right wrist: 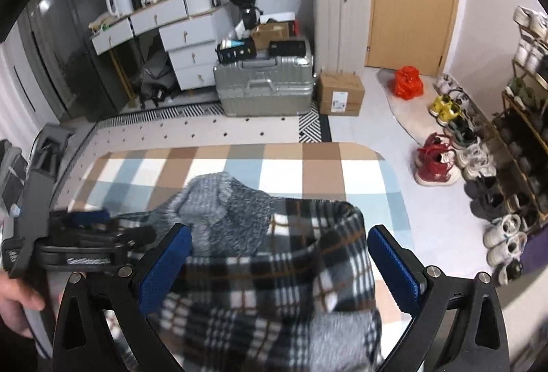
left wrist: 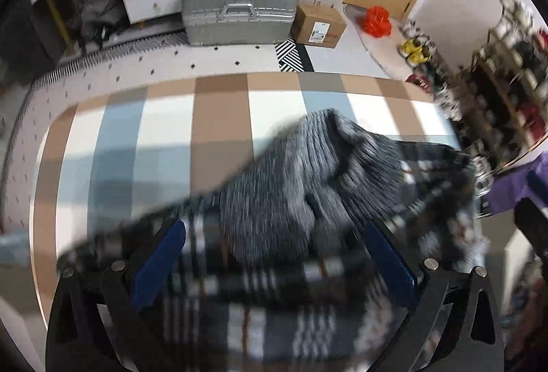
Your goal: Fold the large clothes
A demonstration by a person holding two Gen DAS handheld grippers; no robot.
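Both the left claw (left wrist: 274, 265) and the right claw (right wrist: 279, 265) were wide open around the checked jacket (right wrist: 274, 286) bunched over the mat (right wrist: 322, 166), so it could slump crooked.

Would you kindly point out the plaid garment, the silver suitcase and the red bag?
plaid garment (right wrist: 260, 289), right wrist view, checked outer fabric.
silver suitcase (right wrist: 267, 87), right wrist view, front panel.
red bag (right wrist: 407, 81), right wrist view, bag's middle.
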